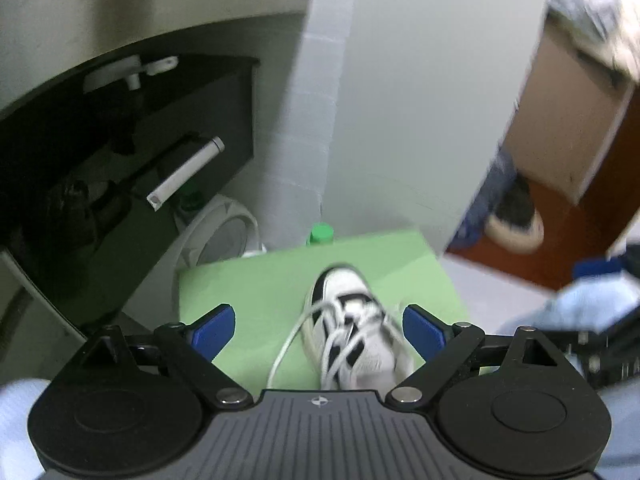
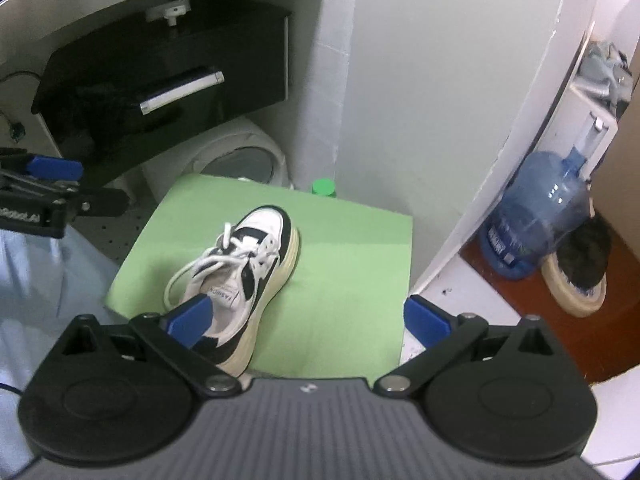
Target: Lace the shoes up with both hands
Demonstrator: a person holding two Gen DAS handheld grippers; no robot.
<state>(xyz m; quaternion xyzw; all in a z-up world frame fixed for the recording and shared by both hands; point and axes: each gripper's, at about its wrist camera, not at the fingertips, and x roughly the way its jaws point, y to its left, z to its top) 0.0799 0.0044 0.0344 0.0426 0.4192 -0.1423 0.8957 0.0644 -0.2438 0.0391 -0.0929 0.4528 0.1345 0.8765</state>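
Observation:
A white and black sneaker [image 2: 248, 276] with a cream sole lies on a green mat [image 2: 344, 264], toe toward the far edge. Its white laces [image 2: 208, 262] sit in loose loops over the tongue. From the left wrist view the same sneaker [image 1: 352, 328] is below and ahead on the mat [image 1: 256, 288], and one lace end [image 1: 288, 344] trails off to the left. My left gripper [image 1: 318, 330] hangs open above the shoe with nothing between its blue pads. My right gripper [image 2: 306, 322] is also open and empty, above the shoe's heel. The left gripper [image 2: 52, 184] shows at the left edge of the right wrist view.
A green bottle cap [image 2: 323, 187] stands just behind the mat. A white round appliance [image 2: 240, 160] sits under a black cabinet [image 2: 168, 72] at the back left. To the right on the red-brown floor are a blue water jug [image 2: 536, 216] and a slipper [image 2: 576, 276].

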